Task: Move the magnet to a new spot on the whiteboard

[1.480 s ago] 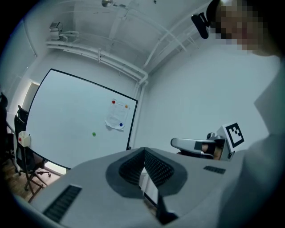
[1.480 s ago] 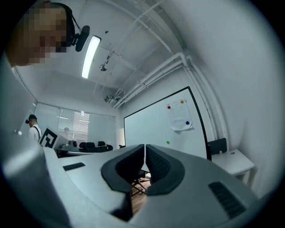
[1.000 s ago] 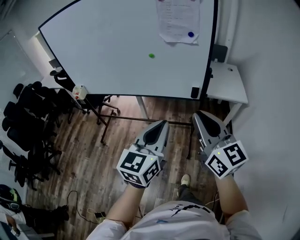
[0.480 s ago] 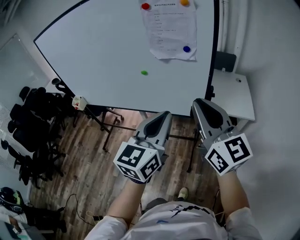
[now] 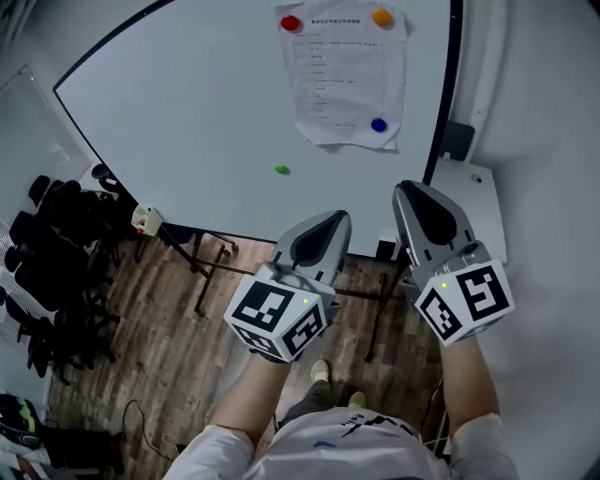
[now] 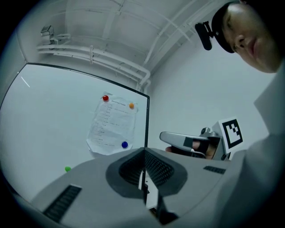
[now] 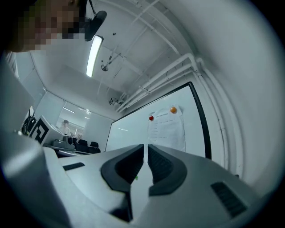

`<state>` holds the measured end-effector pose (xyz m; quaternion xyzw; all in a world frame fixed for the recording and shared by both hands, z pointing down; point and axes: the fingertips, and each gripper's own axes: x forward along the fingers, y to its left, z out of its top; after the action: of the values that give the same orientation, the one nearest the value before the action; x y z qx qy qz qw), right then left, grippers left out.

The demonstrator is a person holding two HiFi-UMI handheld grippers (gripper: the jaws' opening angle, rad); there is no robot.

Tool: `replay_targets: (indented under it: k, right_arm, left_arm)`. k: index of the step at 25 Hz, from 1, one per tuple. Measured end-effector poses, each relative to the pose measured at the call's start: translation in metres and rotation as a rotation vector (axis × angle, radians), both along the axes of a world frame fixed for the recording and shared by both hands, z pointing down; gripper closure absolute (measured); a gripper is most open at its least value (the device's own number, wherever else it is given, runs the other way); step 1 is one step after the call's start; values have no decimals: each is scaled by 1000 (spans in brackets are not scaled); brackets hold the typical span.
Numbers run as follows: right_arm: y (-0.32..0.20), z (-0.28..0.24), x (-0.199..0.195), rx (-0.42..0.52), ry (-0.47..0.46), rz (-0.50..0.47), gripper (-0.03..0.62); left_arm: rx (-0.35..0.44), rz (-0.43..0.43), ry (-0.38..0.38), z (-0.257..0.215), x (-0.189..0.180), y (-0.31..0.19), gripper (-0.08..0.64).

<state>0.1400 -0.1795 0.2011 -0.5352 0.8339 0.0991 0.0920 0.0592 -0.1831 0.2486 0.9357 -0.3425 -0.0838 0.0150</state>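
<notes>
Well, we are looking at the big whiteboard (image 5: 187, 112), and it takes up most of the head view. Black chairs (image 5: 56, 244) stand under its left side, and a small white desk (image 5: 473, 202) sits just past its right edge. A sheet of paper (image 5: 345, 75) hangs at the top right of the whiteboard.

Our left gripper (image 5: 334, 219) is at the whiteboard's bottom edge, with its jaws shut tight and nothing in them. Our right gripper (image 5: 413, 193) is by the bottom right corner. Its jaws have just opened a tiny crack but are almost together, and nothing is between them.

The green magnet (image 5: 281, 170) sits alone on the whiteboard, low down and left of the paper. A red magnet (image 5: 291, 22) and an orange magnet (image 5: 381, 17) hold the paper's top, and a blue magnet (image 5: 379, 125) holds its bottom right.

A second ago both grippers were lower, over the wood floor and well below the whiteboard. We could not see the red and orange magnets then.
</notes>
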Motion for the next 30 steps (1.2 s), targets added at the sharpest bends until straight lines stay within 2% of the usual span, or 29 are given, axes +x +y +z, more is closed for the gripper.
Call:
replay_targets:
  k: [5,14,21,30]
  right_arm:
    - [-41,-23,1,28,49,77,565]
    - [-111,-65,11,62,66,189,545]
    - [-142,-95,23,82,95,255,518]
    - [-166,-138,32,112,144,301,499]
  left_arm:
    - [26,40,-12,-20,2,-43,550]
    - [61,109,-58,-55,7,-105,551]
    - [82,144,-61,-75,19,-127,551]
    - [90,146,-55,-91,23,-142,551]
